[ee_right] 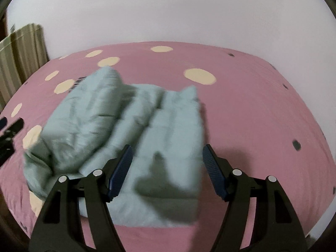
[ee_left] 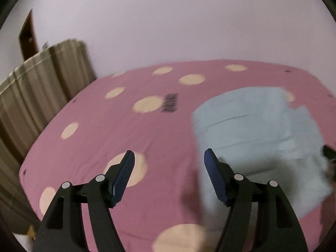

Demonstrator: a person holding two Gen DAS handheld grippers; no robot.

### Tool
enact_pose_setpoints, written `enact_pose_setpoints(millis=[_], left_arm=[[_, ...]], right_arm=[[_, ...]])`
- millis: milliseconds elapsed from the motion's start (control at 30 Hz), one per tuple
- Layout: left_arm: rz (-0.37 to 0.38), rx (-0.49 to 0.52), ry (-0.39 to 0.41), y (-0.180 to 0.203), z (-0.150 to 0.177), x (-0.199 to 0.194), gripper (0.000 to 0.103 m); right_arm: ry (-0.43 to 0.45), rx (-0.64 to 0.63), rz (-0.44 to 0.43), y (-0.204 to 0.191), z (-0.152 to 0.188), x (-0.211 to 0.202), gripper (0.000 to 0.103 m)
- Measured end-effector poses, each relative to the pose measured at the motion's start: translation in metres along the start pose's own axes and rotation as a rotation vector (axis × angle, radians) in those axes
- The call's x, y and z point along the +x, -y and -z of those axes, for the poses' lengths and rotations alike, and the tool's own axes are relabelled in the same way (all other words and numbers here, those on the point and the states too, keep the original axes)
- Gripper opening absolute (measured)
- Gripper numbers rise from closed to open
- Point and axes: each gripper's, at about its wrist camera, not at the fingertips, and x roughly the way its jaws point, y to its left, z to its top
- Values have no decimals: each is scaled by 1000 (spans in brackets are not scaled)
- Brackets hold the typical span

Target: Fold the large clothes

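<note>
A pale blue padded garment (ee_right: 134, 130) lies folded in a thick bundle on the pink bed sheet (ee_right: 252, 113). My right gripper (ee_right: 167, 153) hangs open above its near right part, nothing between the blue pads. In the left wrist view the same garment (ee_left: 258, 130) lies at the right. My left gripper (ee_left: 169, 159) stands open over the sheet beside the garment's left edge, holding nothing. The left gripper's black tips (ee_right: 11, 129) show at the left edge of the right wrist view, apart from the garment. A dark bit of the right gripper (ee_left: 328, 153) shows at the right edge of the left wrist view.
The pink sheet (ee_left: 126, 130) has cream dots and a dark printed mark (ee_left: 170, 103). A striped beige curtain (ee_left: 35, 96) hangs left of the bed, with a brown door (ee_left: 27, 35) behind it. A plain pale wall (ee_right: 168, 10) stands behind the bed.
</note>
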Motion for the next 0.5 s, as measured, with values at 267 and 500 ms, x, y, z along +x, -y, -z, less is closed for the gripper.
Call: enact_pose_setpoints(millis=[267,500], left_arm=[[11,-34,-72,-18,17,35,68],[63,-24,-98,-6,25,54,68]], right_arm=[[-8,-30,-60,-50,-26,13,78],[-119,-14,-67,-62,-22,54,80]])
